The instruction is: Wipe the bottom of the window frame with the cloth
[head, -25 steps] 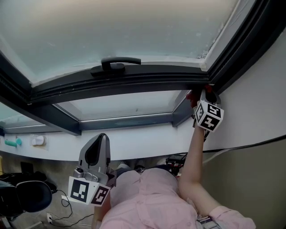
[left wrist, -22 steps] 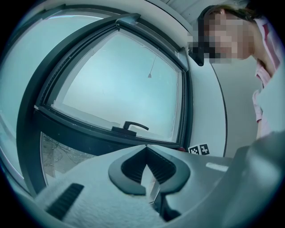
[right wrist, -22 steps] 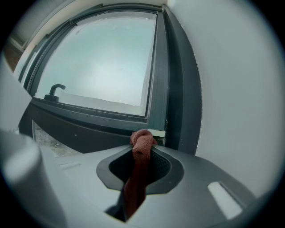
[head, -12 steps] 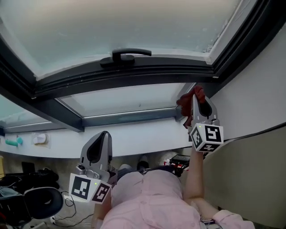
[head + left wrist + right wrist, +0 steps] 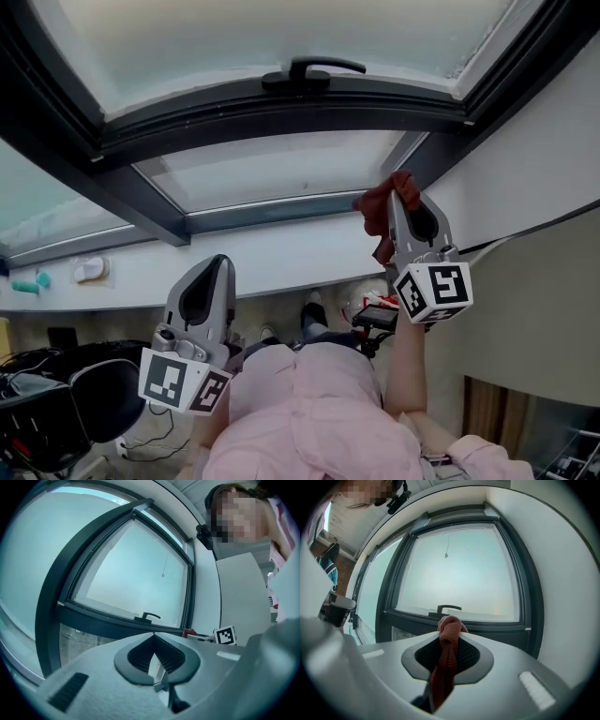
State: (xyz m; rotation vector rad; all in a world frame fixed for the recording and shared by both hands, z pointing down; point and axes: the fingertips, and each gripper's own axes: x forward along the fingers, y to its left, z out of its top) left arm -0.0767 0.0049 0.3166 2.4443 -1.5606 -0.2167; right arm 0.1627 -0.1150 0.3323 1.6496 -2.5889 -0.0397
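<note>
The dark window frame's bottom rail with its black handle runs across the top of the head view. My right gripper is shut on a red cloth, held a little below the frame's right corner and clear of it. In the right gripper view the cloth bulges out of the closed jaws, with the rail and handle beyond. My left gripper hangs low near the person's body, shut with nothing in it. From the left gripper view the cloth shows far off.
A lower fixed pane and its grey frame sit under the rail, above a white sill band. The white side wall carries a black cable. An office chair and floor cables lie below left.
My right gripper has dropped with the cloth from the frame's right corner, down and slightly left toward the person. The head view has tilted, so the handle sits higher. The left gripper barely moved.
</note>
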